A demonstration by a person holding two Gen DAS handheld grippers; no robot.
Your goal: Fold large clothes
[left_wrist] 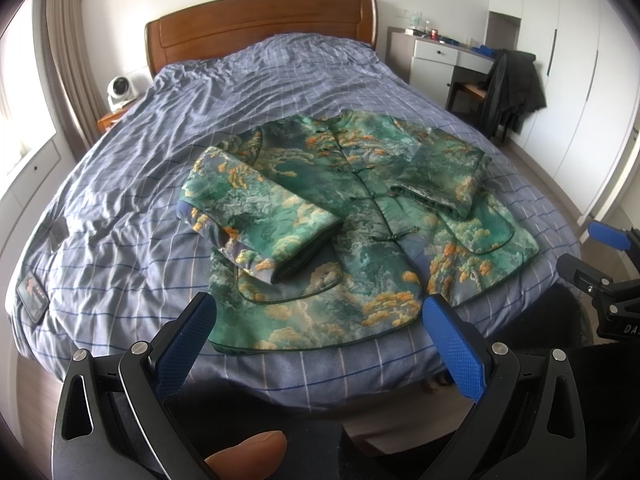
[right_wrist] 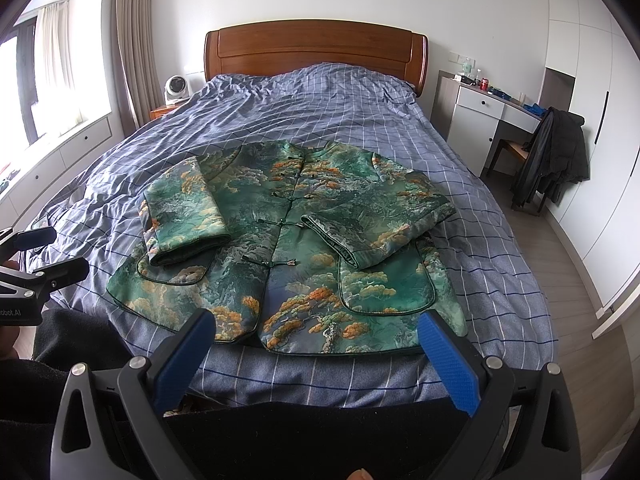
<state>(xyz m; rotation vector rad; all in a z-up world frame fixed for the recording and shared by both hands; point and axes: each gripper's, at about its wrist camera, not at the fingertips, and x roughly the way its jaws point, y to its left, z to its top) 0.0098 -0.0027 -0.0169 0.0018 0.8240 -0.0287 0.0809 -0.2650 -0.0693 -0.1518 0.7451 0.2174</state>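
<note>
My left tool (left_wrist: pixel 316 344) and right tool (right_wrist: pixel 316 354) are both wide open, holding nothing. The green jacket (right_wrist: pixel 288 248) lies flat on the bed (right_wrist: pixel 320 112), sleeves folded in.

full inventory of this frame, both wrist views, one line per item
green brocade jacket with orange cloud print: 1, green and orange, flat on the bed's near half, both sleeves folded in over the front
blue checked bedspread: 1, blue with white lines, covers the bed
wooden headboard: 1, brown, far end of the bed
small white fan: 1, white, on the nightstand beside the headboard
white desk: 1, white, beside the bed's far corner
red can: 1, red, on the desk
dark coat: 1, black, draped on a chair
phone: 1, dark, bed edge
left hand-held gripper: 1, blue pads, open, above the hem
right hand-held gripper: 1, blue pads, open, above the hem
</note>
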